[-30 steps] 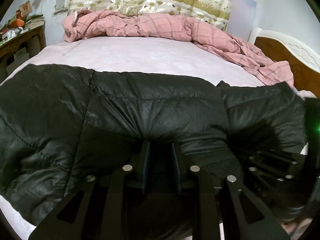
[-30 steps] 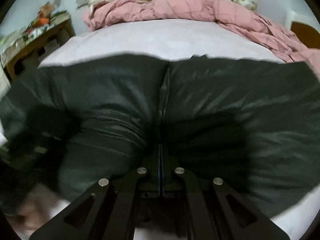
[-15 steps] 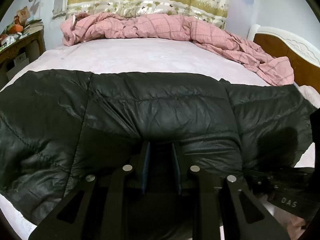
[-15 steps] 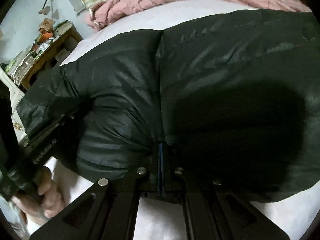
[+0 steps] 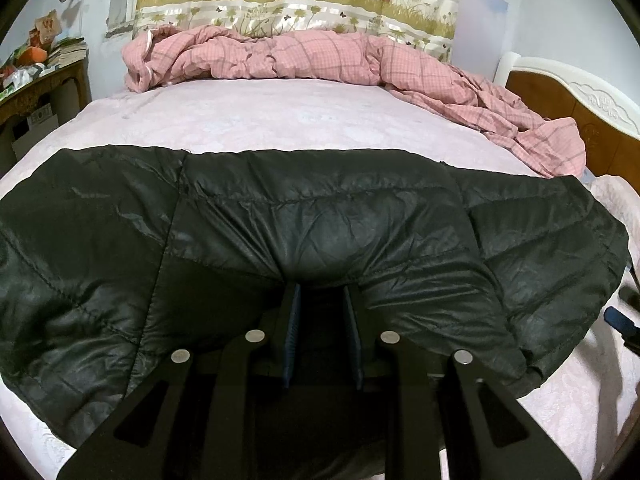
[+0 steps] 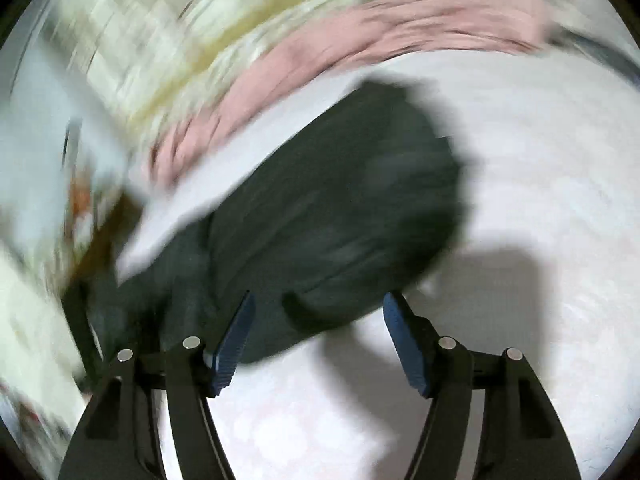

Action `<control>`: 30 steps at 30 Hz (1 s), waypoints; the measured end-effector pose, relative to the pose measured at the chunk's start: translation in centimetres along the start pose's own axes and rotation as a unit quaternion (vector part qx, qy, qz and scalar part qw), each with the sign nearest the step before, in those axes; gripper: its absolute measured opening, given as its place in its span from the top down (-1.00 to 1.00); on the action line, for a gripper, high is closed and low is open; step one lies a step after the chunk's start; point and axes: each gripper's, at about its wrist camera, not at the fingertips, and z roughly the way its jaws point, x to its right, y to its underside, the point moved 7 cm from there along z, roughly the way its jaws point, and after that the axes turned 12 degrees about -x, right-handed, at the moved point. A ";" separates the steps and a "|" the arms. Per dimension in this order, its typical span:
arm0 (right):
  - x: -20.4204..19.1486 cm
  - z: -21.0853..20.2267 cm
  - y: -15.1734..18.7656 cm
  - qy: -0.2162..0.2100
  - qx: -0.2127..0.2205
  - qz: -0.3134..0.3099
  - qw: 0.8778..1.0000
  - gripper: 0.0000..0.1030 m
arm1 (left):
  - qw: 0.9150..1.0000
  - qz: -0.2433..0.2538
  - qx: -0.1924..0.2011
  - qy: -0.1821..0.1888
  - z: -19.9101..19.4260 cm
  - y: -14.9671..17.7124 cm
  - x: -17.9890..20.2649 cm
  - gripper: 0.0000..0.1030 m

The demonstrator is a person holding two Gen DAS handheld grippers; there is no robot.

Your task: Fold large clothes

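Right wrist view smeared by motion throughout: curtain [image 6: 168,32], pink quilt [image 6: 400,28] and clutter far left of the fingers [image 6: 236,340] are streaks, no detail readable. Jacket [image 6: 320,208] ahead of the fingers is soft-edged, stitching lost.

Left wrist view: jacket [image 5: 320,220] hem disappears between the fingers [image 5: 290,320]; its left end is cut by the frame edge. Dark blurred shape [image 5: 624,320] far right of the fingers, cut by the rim, not identifiable. Shelf items [image 5: 36,52] far left too small to name.

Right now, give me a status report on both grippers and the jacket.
Left gripper shut on black jacket, near edge. Right gripper just opened, nothing between its pads. Jacket flat across bed. Pink quilt clear at far side.
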 end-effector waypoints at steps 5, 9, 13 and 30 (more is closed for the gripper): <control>2.7 3.1 -1.8 -0.052 -0.012 0.071 0.996 -0.54 | 1.000 0.000 0.007 0.014 -0.4 -0.1 0.1 0.48; 1.5 4.2 -3.1 -0.065 0.009 0.055 0.996 -0.56 | 1.000 0.013 0.019 0.014 -0.9 0.0 1.0 0.32; 0.9 5.9 -3.9 -0.031 -0.002 0.056 0.998 0.07 | 0.998 0.032 0.045 -0.011 -1.9 -0.4 1.3 0.16; -3.2 -8.1 -11.2 0.156 0.144 -0.141 0.967 0.53 | 0.998 -0.045 0.007 0.052 -4.0 -1.8 -3.7 -0.67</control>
